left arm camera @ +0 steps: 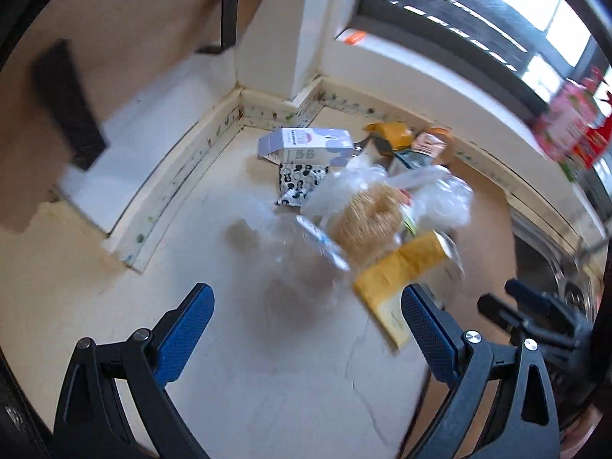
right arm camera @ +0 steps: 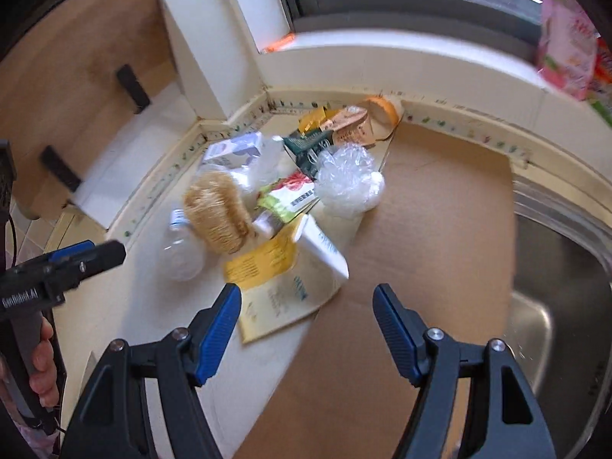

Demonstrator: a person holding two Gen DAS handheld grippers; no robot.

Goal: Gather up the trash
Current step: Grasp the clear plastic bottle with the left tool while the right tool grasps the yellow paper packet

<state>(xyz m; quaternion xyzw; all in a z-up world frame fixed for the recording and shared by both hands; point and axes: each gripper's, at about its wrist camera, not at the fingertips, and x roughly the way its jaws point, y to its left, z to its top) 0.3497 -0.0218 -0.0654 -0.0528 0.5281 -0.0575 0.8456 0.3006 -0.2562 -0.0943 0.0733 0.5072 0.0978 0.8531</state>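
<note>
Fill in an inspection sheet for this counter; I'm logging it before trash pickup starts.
Surface: cream countertop, brown cardboard sheet beside steel sink.
Job's things: pile in the corner: white-and-lilac carton, tan fibrous scrubber, clear plastic bottle, yellow paper packet, crumpled clear plastic.
Clutter: nothing seen apart from the pile.
Grippers: left gripper and right gripper open, empty.
Cables: nothing seen.
Surroundings: window, wooden cabinets.

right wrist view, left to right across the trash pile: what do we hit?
Clear plastic bottle → straw-coloured scrubber → green-and-red wrapper → crumpled clear plastic → bare cardboard sheet → steel sink.
</note>
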